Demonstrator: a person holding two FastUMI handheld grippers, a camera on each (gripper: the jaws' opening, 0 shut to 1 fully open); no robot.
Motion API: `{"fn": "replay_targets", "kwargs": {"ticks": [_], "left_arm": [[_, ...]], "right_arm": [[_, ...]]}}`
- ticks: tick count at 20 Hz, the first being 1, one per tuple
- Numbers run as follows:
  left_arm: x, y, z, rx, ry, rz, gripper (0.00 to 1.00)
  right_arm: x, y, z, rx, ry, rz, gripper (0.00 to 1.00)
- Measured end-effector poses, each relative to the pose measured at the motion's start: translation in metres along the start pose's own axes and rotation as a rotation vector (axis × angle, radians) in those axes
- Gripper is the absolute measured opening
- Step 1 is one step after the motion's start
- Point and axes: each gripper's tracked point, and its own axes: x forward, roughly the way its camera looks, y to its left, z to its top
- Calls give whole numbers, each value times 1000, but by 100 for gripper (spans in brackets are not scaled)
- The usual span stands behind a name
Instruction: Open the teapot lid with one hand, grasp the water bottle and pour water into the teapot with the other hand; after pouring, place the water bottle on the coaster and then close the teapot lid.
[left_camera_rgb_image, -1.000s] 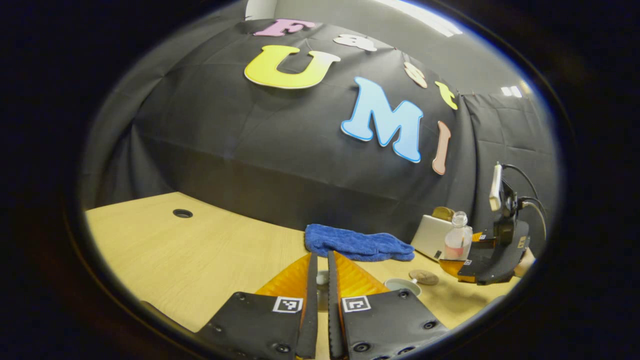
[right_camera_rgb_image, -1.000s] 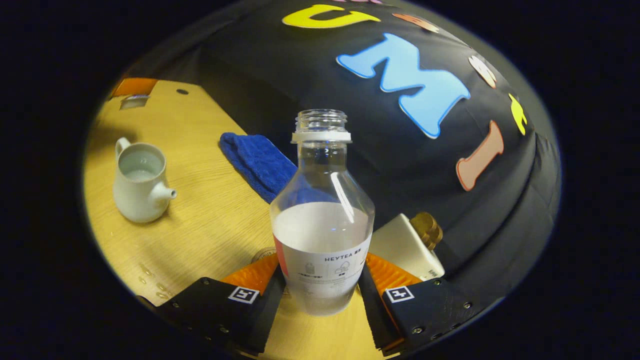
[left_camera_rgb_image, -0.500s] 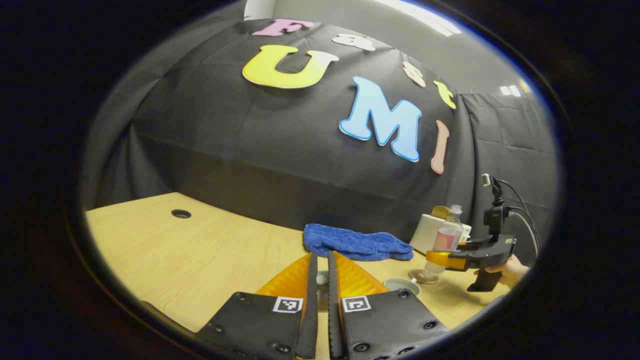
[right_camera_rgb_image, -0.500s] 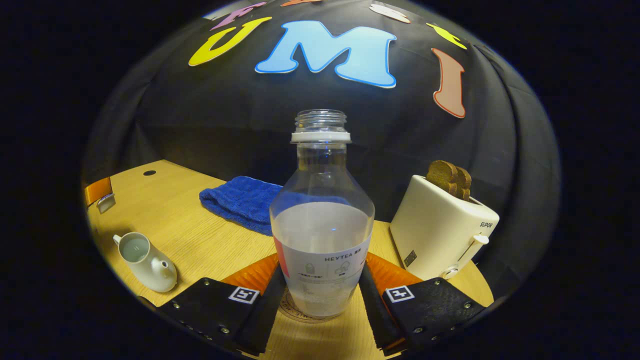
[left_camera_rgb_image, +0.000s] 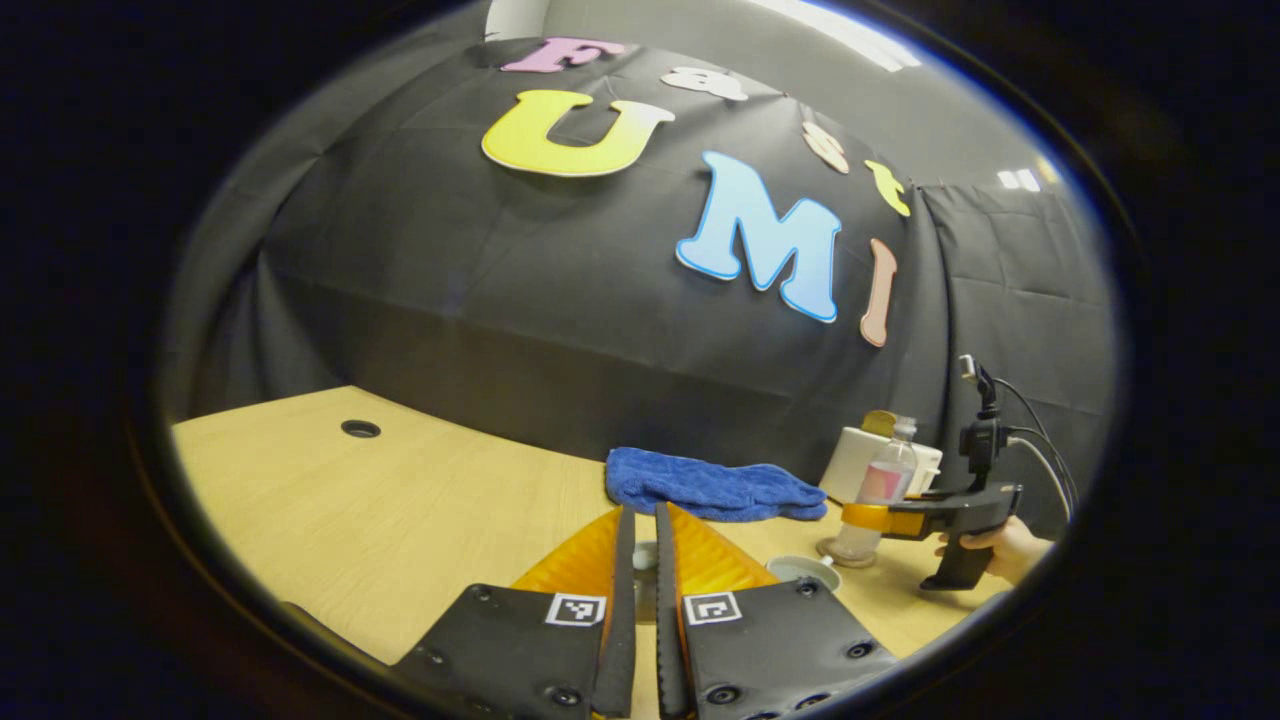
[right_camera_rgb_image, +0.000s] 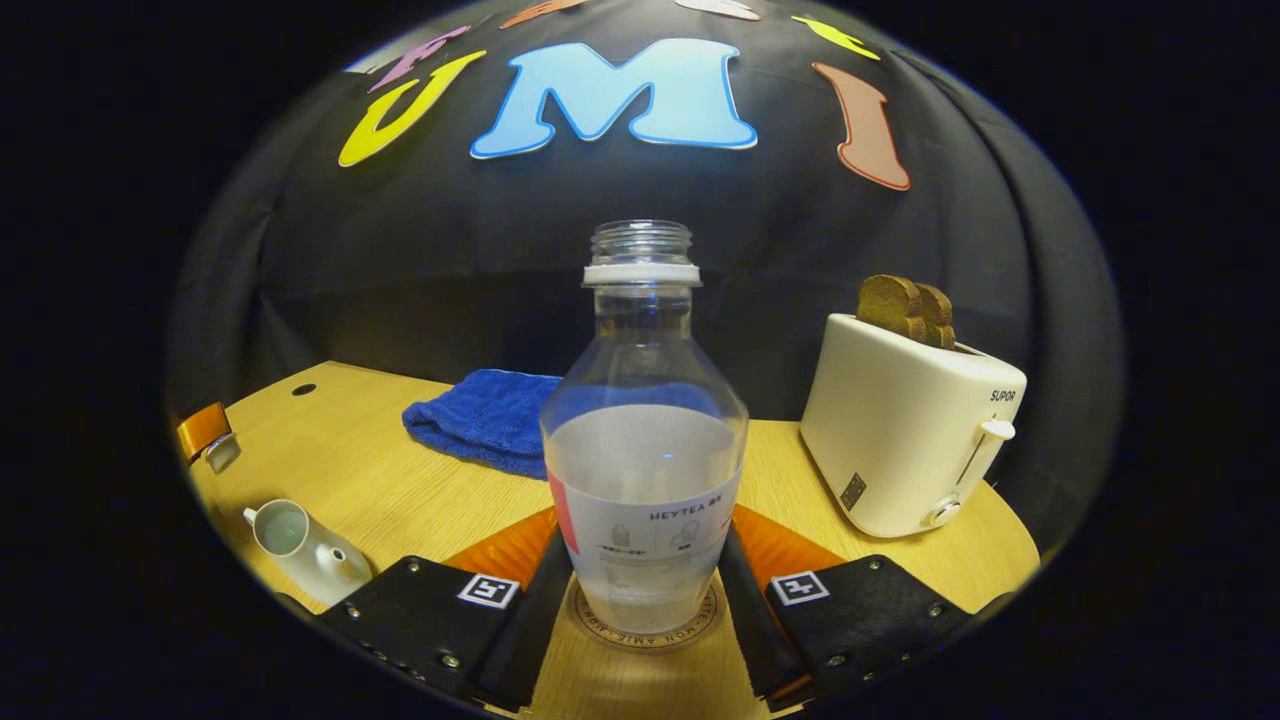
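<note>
Wooden tabletop (right_camera_rgb_image: 420, 490) carries, from my left, the open teapot (right_camera_rgb_image: 305, 545), a blue towel (right_camera_rgb_image: 480, 420), and a toaster (right_camera_rgb_image: 900, 440). My left gripper (left_camera_rgb_image: 638, 560) pinches the lid (left_camera_rgb_image: 645, 553); my right gripper (right_camera_rgb_image: 640, 560) clasps the water bottle (right_camera_rgb_image: 642, 440), upright on the coaster (right_camera_rgb_image: 645, 628).

A light wooden table (right_camera_rgb_image: 420, 490) with a round cable hole at its far corner. Resting on it — a folded blue towel (right_camera_rgb_image: 480, 420) near the back, a cream toaster (right_camera_rgb_image: 905, 440) to the right, an open white teapot (right_camera_rgb_image: 305, 545) at left, and a round coaster (right_camera_rgb_image: 645, 625) under a water bottle (right_camera_rgb_image: 640, 450).
</note>
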Motion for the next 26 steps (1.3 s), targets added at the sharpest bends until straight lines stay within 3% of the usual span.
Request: {"fn": "replay_targets", "kwargs": {"ticks": [6, 7, 8, 17, 26], "left_arm": [[0, -1, 0, 1, 0, -2, 17], [0, -1, 0, 3, 1, -2, 18], [0, -1, 0, 4, 1, -3, 18], [0, -1, 0, 8, 4, -3, 18], [0, -2, 1, 8, 0, -8, 15]], "right_arm": [[0, 2, -4, 10, 2, 3, 80], [3, 3, -8, 5, 5, 3, 84], [-2, 2, -8, -8, 8, -1, 100], [-41, 1, -11, -65, -29, -43, 99], [-108, 5, -19, 19, -99, -51, 99]]}}
